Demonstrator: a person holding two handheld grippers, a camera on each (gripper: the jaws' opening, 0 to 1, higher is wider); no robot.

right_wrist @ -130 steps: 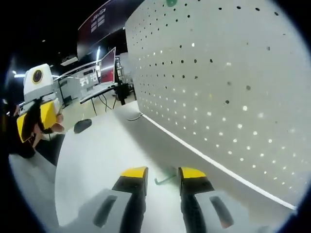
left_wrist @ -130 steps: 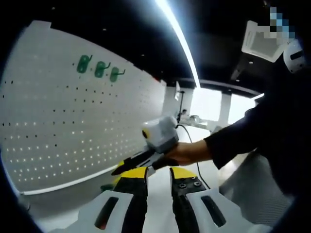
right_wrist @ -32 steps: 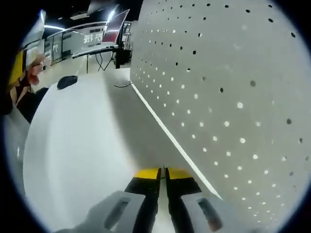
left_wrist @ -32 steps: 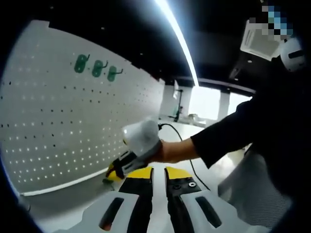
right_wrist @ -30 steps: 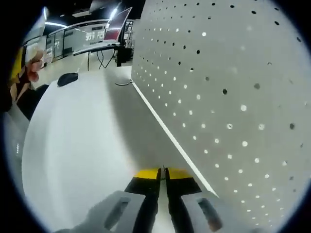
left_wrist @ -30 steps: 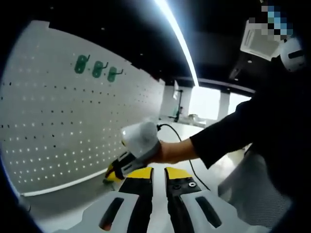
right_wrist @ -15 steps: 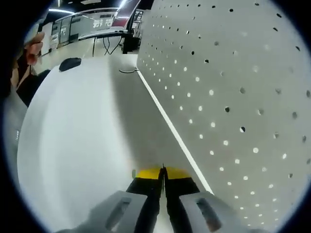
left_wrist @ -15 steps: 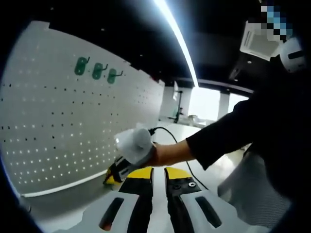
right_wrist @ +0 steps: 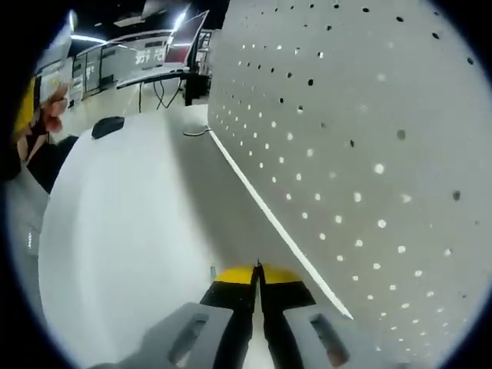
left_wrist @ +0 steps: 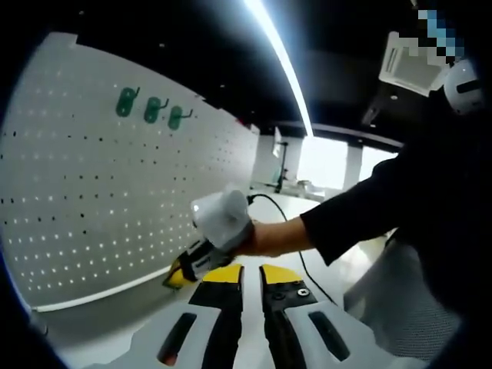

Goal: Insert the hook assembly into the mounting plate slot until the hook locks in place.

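Note:
A white pegboard (left_wrist: 92, 200) stands upright on the left, with three green hooks (left_wrist: 154, 110) hung high on it. In the left gripper view a hand holds my right gripper (left_wrist: 177, 277) low beside the board's foot, its yellow tips together near the table. In the right gripper view my right gripper (right_wrist: 257, 273) is shut, and a small sliver of the green hook (right_wrist: 213, 271) pokes out at the left of its tips. The pegboard (right_wrist: 369, 115) runs along its right side. My left gripper (left_wrist: 251, 274) has a narrow gap between its jaws with nothing in it.
The white table (right_wrist: 131, 215) stretches away from the board. A dark oval object (right_wrist: 108, 127) and a black cable (right_wrist: 196, 132) lie at its far end. A person's dark sleeve (left_wrist: 369, 215) crosses from the right. Desks and monitors stand beyond.
4.3 s ago the right jaws stood open around the hook on the table; now they are shut on it. In the last half second the right gripper has risen slightly beside the board.

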